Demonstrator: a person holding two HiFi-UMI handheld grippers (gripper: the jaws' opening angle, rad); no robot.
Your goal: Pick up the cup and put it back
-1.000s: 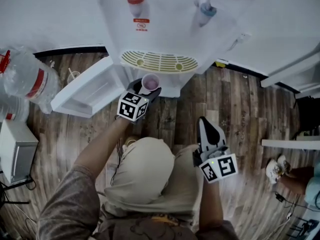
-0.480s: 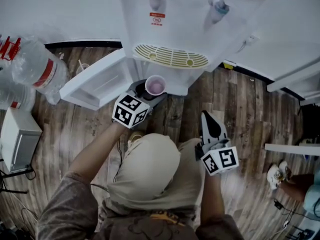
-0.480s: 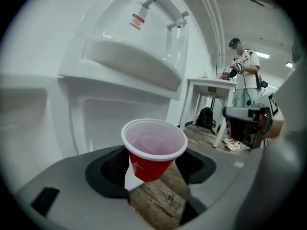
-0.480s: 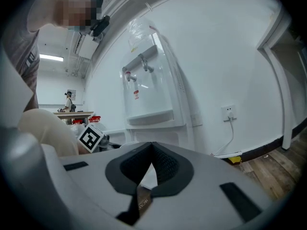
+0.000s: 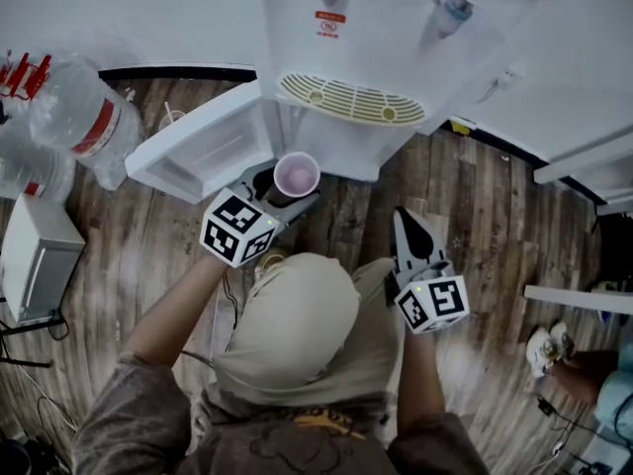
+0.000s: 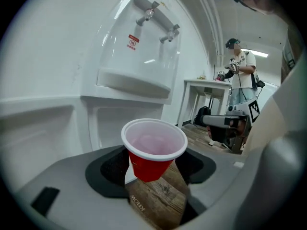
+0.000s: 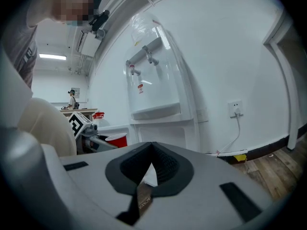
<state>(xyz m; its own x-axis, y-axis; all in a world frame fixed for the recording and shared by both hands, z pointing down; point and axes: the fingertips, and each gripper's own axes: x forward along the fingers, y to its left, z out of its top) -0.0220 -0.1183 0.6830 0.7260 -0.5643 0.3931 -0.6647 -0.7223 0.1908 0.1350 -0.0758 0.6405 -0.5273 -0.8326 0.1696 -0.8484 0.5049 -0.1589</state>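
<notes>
Wood floor (image 5: 495,196) before water dispenser (image 5: 346,28), left gripper (image 5: 284,193) clasping cup (image 5: 297,175) near its open door (image 5: 203,146), right gripper (image 5: 406,249) closed

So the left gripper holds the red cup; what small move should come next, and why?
Probably ease the left gripper forward toward the open compartment under the dispenser: the red cup is gripped upright, clear of any surface, so putting it back remains.
</notes>
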